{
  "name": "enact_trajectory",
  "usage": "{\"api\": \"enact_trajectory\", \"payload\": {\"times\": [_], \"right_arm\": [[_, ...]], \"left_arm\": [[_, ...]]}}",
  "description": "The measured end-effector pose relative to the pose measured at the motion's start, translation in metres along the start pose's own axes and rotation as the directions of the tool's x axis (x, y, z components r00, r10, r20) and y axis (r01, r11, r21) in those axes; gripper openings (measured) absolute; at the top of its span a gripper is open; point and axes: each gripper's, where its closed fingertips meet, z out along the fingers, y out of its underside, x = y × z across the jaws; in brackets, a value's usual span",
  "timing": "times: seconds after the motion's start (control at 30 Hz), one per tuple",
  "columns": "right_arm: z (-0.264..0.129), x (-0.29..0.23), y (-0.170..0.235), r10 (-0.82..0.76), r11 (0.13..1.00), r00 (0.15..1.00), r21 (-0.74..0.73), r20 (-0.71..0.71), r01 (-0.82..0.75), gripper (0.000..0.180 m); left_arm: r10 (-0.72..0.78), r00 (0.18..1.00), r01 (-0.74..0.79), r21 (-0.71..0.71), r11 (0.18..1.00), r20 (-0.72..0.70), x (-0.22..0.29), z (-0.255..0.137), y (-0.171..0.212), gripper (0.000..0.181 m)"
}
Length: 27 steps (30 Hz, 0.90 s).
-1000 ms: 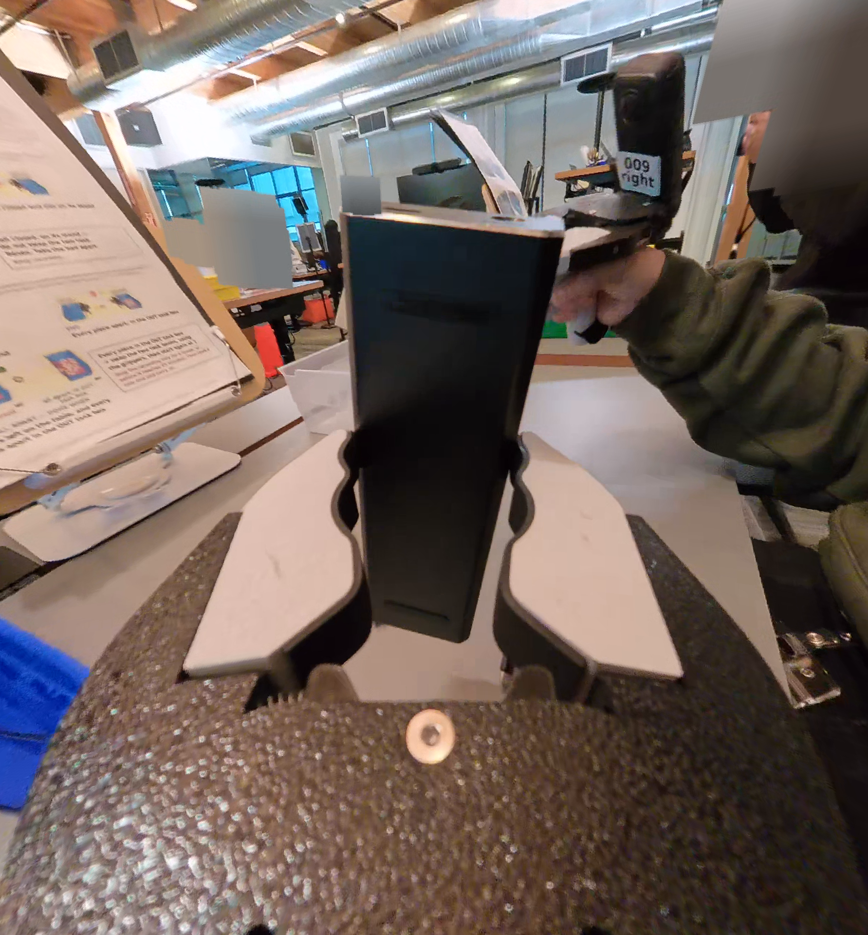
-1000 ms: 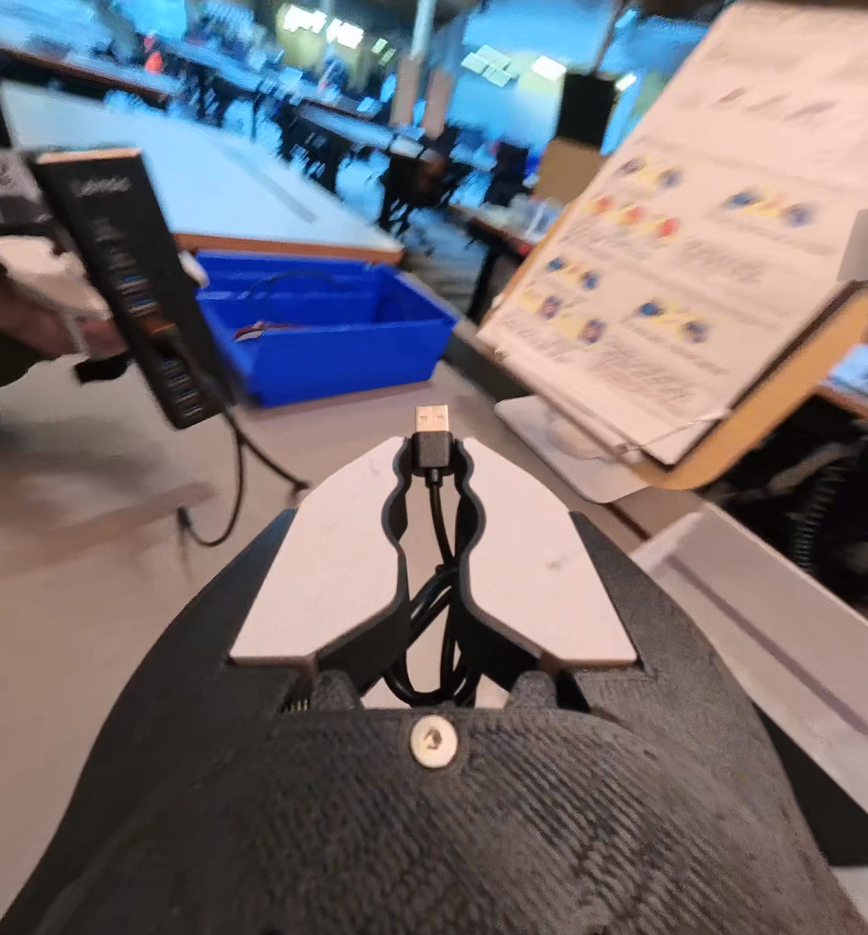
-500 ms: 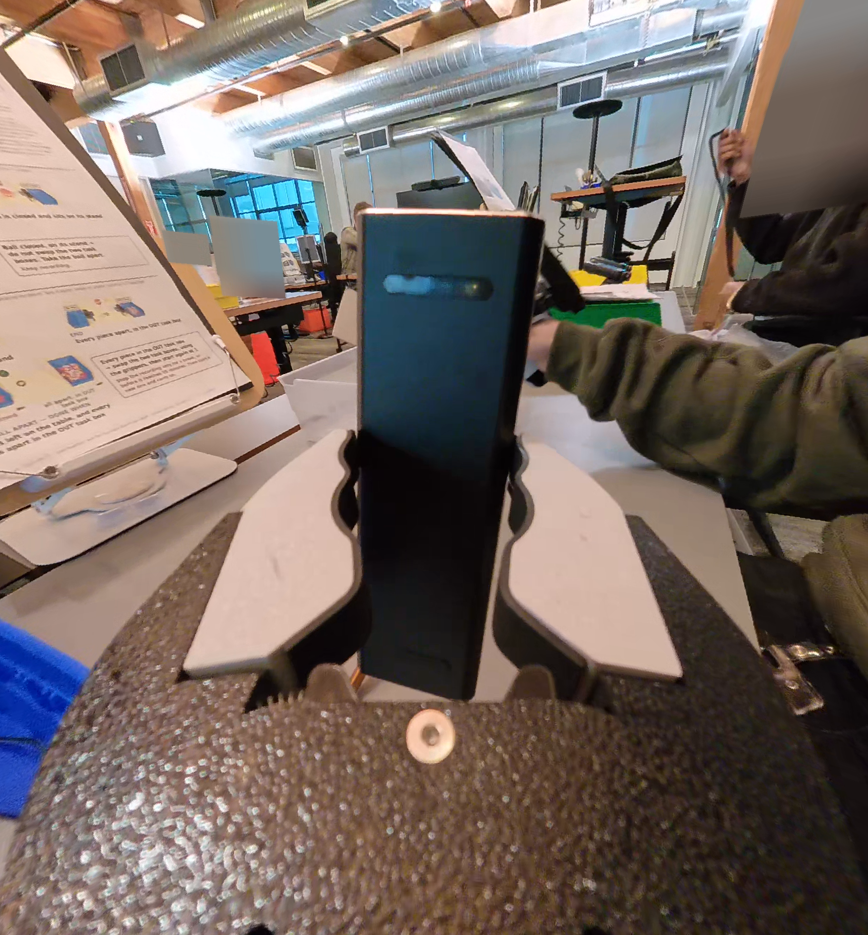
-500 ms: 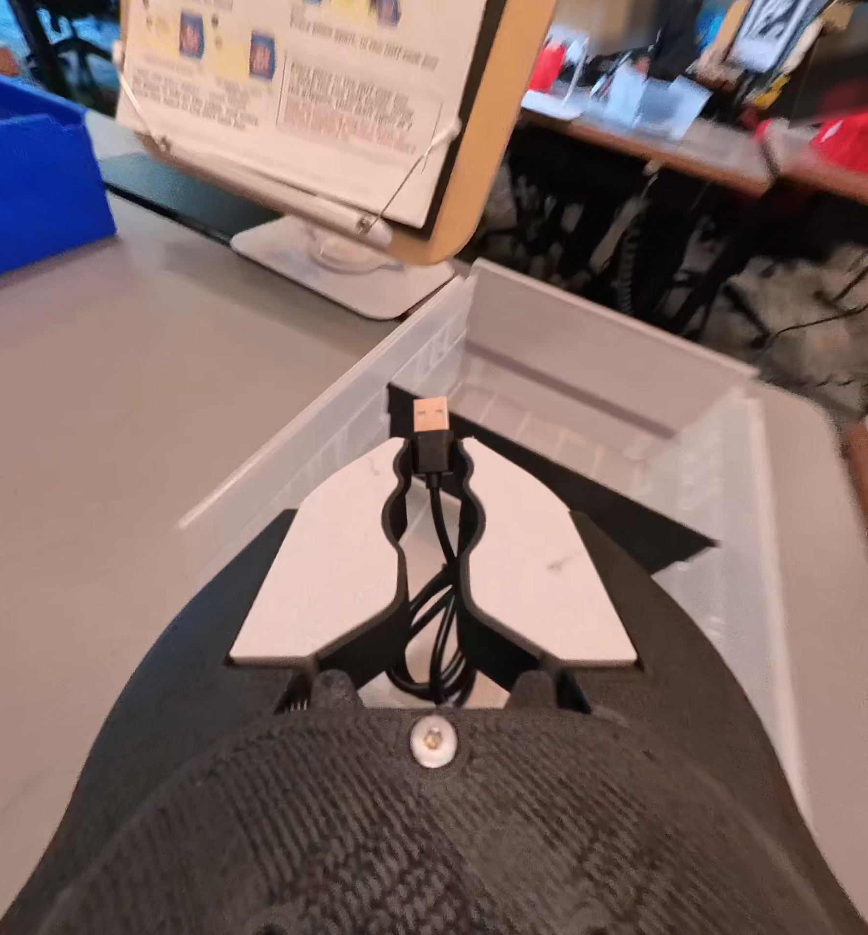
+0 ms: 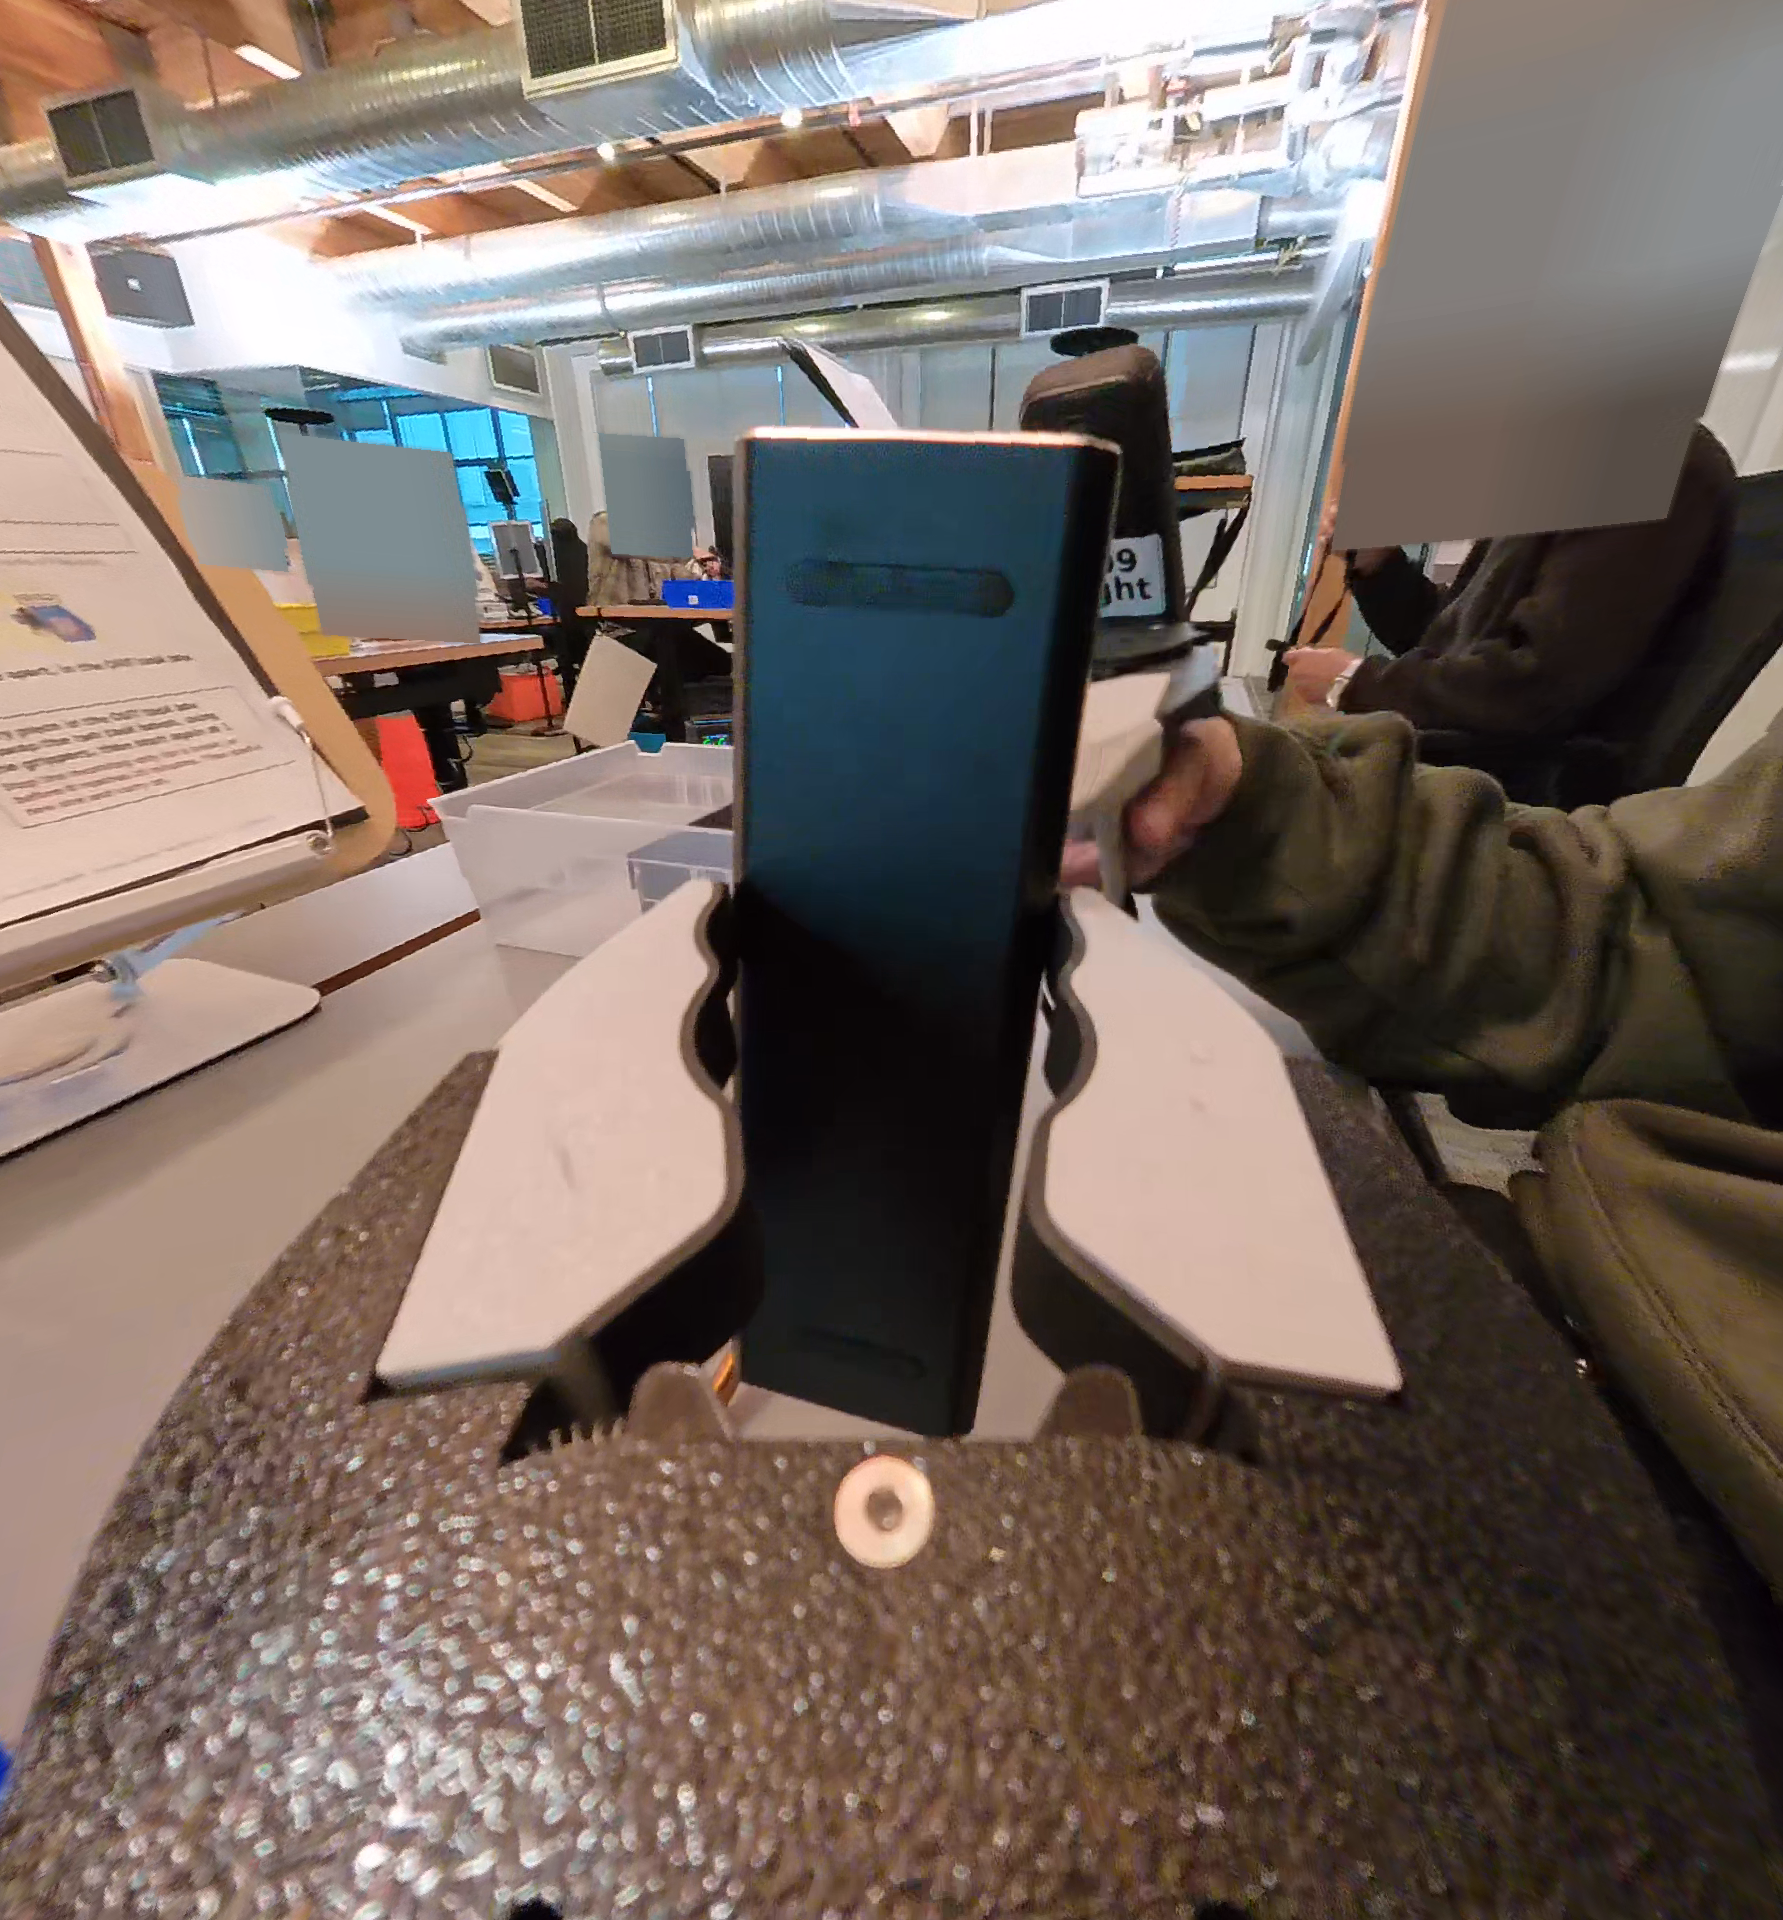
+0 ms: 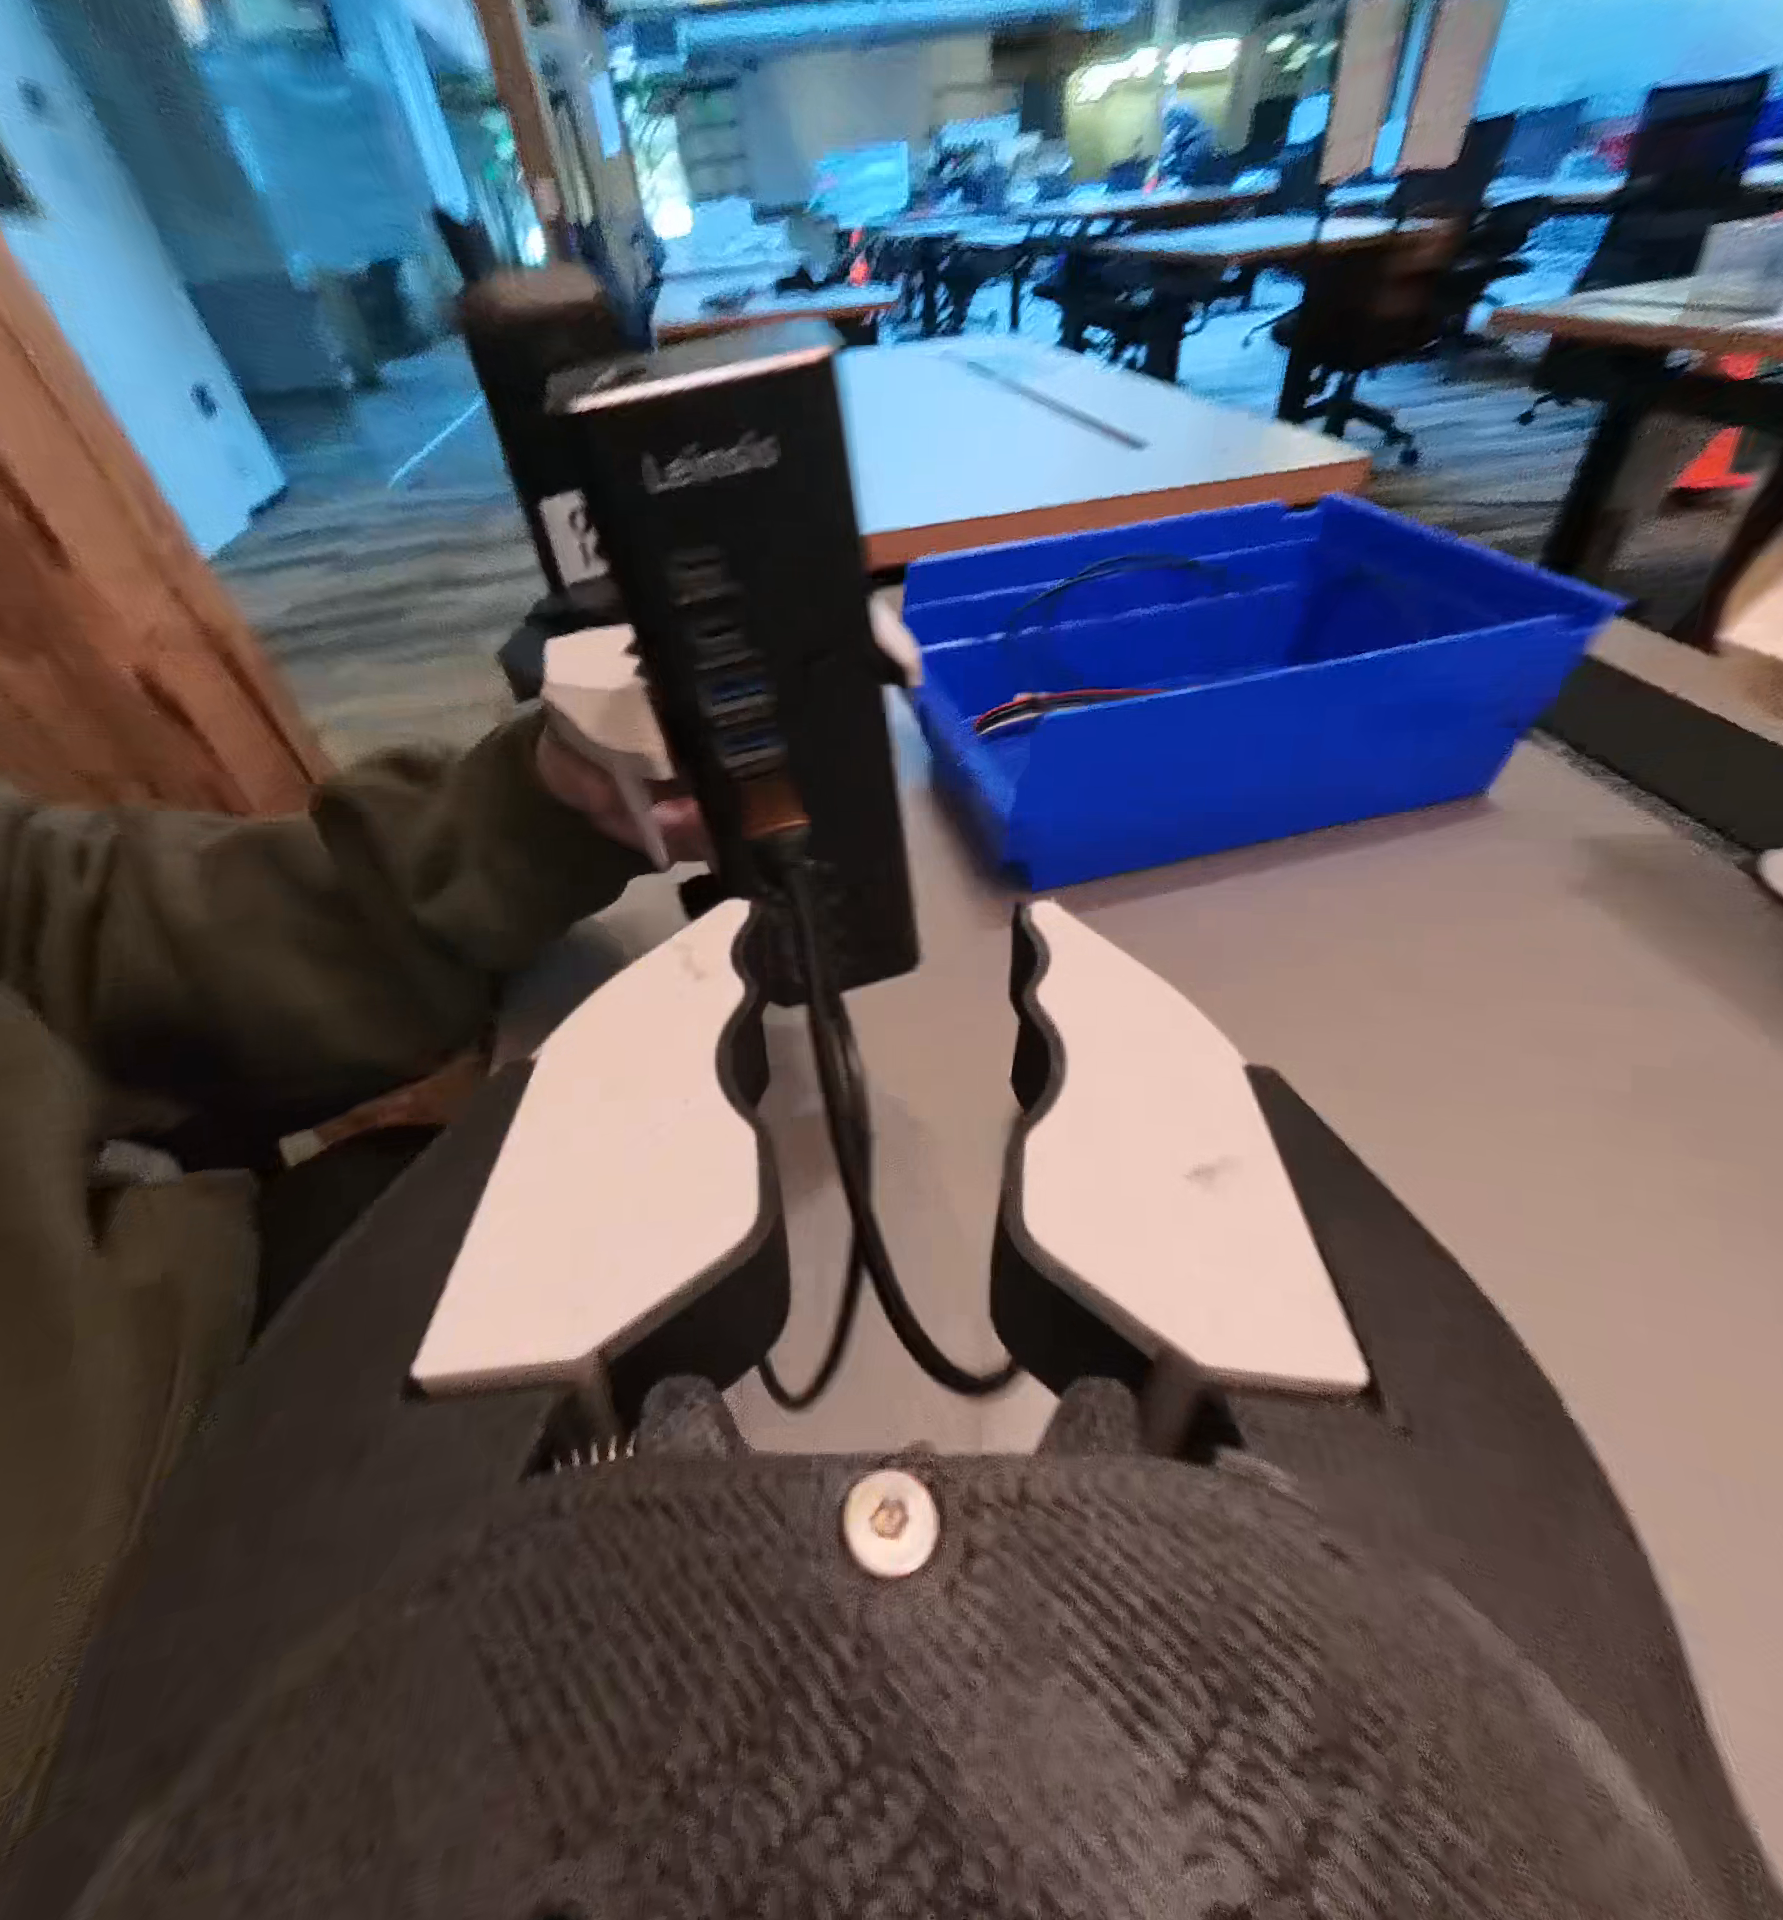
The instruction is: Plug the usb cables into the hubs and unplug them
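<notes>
My left gripper (image 5: 887,899) is shut on a black USB hub (image 5: 908,831) and holds it upright above the grey table. In the right wrist view the hub (image 6: 752,644) faces me with its row of ports. A black cable (image 6: 845,1122) is plugged into a lower port and hangs down. My right gripper (image 6: 882,920) is open just below the hub. The cable runs loosely between its fingers without being pinched. One finger of the left gripper (image 6: 606,717) shows beside the hub.
A blue bin (image 6: 1282,748) with wires in it stands on the grey table (image 6: 1438,1091) behind the hub. A clear plastic bin (image 5: 575,831) and an instruction sheet on a stand (image 5: 87,727) are at the left. A person's green sleeve (image 5: 1438,914) is at the right. The left gripper's tips are roughly 7 cm from the right gripper's.
My right gripper was shut on a loose USB cable and swung over the clear bin. It is now open without that cable, back at the hub. My left gripper kept hold of the hub.
</notes>
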Motion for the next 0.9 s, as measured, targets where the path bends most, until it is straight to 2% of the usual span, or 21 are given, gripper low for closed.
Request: {"api": "enact_trajectory", "payload": {"times": [0.07,0.1,0.23,0.3,0.4,0.6,0.73,0.9], "right_arm": [[0.014,-0.010,-0.002,-0.067,0.998,0.998,-0.005,-0.006,0.067,0.041],[0.017,-0.013,-0.004,-0.089,0.996,0.996,0.007,-0.006,0.089,0.033],[0.027,-0.031,0.012,-0.048,0.997,0.991,-0.050,0.126,0.054,0.030],[0.029,-0.034,0.012,-0.052,0.998,0.990,-0.024,0.128,0.056,0.029],[0.031,-0.036,0.015,-0.106,0.993,0.988,-0.046,0.114,0.112,0.016],[0.035,-0.039,0.010,-0.208,0.977,0.975,-0.022,0.081,0.210,0.016],[0.035,-0.039,0.020,-0.181,0.977,0.976,-0.091,0.120,0.192,0.016],[0.023,-0.038,0.023,-0.328,0.920,0.937,-0.184,0.120,0.346,0.016]], "left_arm": [[0.018,1.000,-0.019,-0.014,1.000,-0.008,0.003,0.002,0.001,0.057],[0.025,1.000,-0.025,-0.018,1.000,-0.014,0.005,0.003,0.002,0.057],[0.016,0.999,-0.016,0.011,1.000,-0.043,0.012,0.007,-0.002,0.057],[0.020,0.998,-0.019,0.009,1.000,-0.057,0.015,0.009,-0.001,0.057],[0.023,0.997,-0.023,-0.003,1.000,-0.068,0.018,0.014,0.003,0.057],[0.022,0.996,-0.020,0.032,0.999,-0.082,0.021,0.015,0.000,0.057],[0.031,0.995,-0.028,0.027,0.999,-0.091,0.023,0.018,0.006,0.056],[0.054,0.989,-0.060,-0.038,0.997,-0.140,0.029,0.017,0.019,0.056]]}}
